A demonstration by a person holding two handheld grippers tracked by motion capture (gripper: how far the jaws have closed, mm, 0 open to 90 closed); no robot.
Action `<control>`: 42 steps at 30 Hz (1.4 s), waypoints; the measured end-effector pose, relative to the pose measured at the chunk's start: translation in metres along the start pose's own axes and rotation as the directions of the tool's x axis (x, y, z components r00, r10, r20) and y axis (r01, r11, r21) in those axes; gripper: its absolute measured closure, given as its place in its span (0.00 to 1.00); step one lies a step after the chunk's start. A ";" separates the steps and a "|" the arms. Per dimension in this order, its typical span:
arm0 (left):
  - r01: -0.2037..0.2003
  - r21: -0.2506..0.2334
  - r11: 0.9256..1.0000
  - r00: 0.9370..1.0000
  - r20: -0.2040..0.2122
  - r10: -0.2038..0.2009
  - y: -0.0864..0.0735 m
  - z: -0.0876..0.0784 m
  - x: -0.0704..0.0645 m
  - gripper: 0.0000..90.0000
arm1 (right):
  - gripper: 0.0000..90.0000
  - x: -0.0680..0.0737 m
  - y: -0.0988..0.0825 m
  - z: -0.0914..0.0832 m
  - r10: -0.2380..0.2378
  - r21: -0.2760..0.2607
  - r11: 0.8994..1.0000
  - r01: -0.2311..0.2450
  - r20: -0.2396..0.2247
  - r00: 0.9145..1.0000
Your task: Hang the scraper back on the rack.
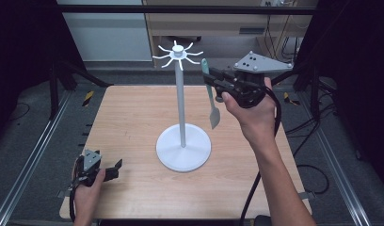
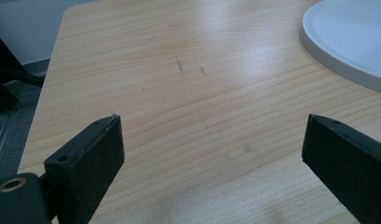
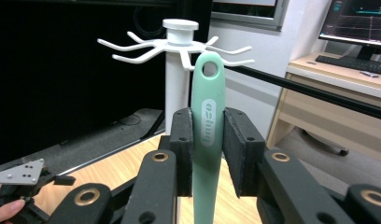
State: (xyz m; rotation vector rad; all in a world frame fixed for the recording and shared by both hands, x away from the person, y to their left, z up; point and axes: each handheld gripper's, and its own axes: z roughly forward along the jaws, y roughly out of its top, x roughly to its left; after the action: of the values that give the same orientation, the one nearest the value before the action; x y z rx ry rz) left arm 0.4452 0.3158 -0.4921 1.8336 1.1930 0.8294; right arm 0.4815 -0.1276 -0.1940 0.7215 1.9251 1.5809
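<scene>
A white utensil stand (image 1: 181,94) with a round base (image 1: 183,147) and hooked arms at its top (image 3: 179,44) rises from the table's middle. My right gripper (image 1: 212,78) is shut on the handle of a mint-green spatula (image 1: 211,94), held upright to the right of the pole, blade down. In the right gripper view the spatula handle (image 3: 208,135) is clamped between the jaws, its hanging hole just below and in front of the hooks. My left gripper (image 1: 116,168) rests low at the table's near left, open, with bare wood between its jaws (image 2: 212,154).
The wooden table (image 1: 133,117) has metal rails along both sides. The stand's base edge (image 2: 352,46) lies ahead and right of the left gripper. A desk with monitor and keyboard (image 3: 352,60) stands beyond the table.
</scene>
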 end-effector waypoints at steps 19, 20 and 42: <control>-0.001 0.003 1.000 1.000 0.000 0.001 0.000 0.000 0.000 0.06 | 0.82 0.003 0.002 0.004 -0.010 0.009 1.000 0.010 -0.029 1.000; -0.001 0.003 1.000 1.000 0.000 0.001 0.000 0.000 0.000 0.06 | 0.82 0.004 0.002 0.004 -0.012 0.011 1.000 0.012 -0.030 0.999; -0.001 0.006 1.000 1.000 0.002 0.001 0.000 0.001 0.000 0.06 | 0.82 0.005 0.000 0.020 -0.011 0.034 0.999 0.012 -0.024 1.000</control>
State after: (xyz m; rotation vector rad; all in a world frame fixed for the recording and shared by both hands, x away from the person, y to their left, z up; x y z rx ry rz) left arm 0.4458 0.3159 -0.4926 1.8402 1.1947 0.8255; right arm 0.4922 -0.1105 -0.1977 0.7071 1.9739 1.5596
